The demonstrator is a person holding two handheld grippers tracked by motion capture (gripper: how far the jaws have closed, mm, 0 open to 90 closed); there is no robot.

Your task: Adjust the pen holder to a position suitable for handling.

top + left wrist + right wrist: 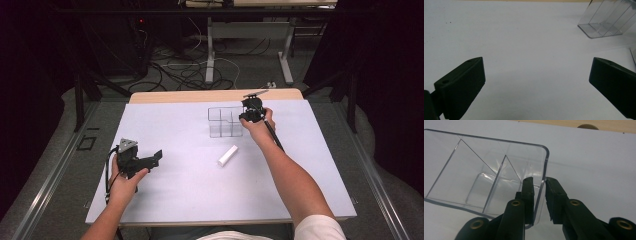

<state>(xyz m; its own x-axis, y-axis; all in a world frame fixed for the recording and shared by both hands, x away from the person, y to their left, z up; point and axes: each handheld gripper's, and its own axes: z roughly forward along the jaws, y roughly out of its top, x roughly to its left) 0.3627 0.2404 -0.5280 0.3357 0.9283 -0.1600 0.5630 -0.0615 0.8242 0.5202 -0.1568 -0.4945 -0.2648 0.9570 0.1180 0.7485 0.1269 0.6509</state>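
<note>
The counter [165,195] is covered in white, and a clear plastic box [224,121] with inner dividers stands toward its far side. A small white block [227,155] lies nearer the person, well apart from both hands. The right gripper [248,116] sits at the box's right wall; its own view shows the 2 fingers [527,195] narrowed onto that wall [543,173], 1 inside, 1 outside. The left gripper [150,160] rests low at the left, fingers [464,86] spread wide over bare surface, holding nothing.
</note>
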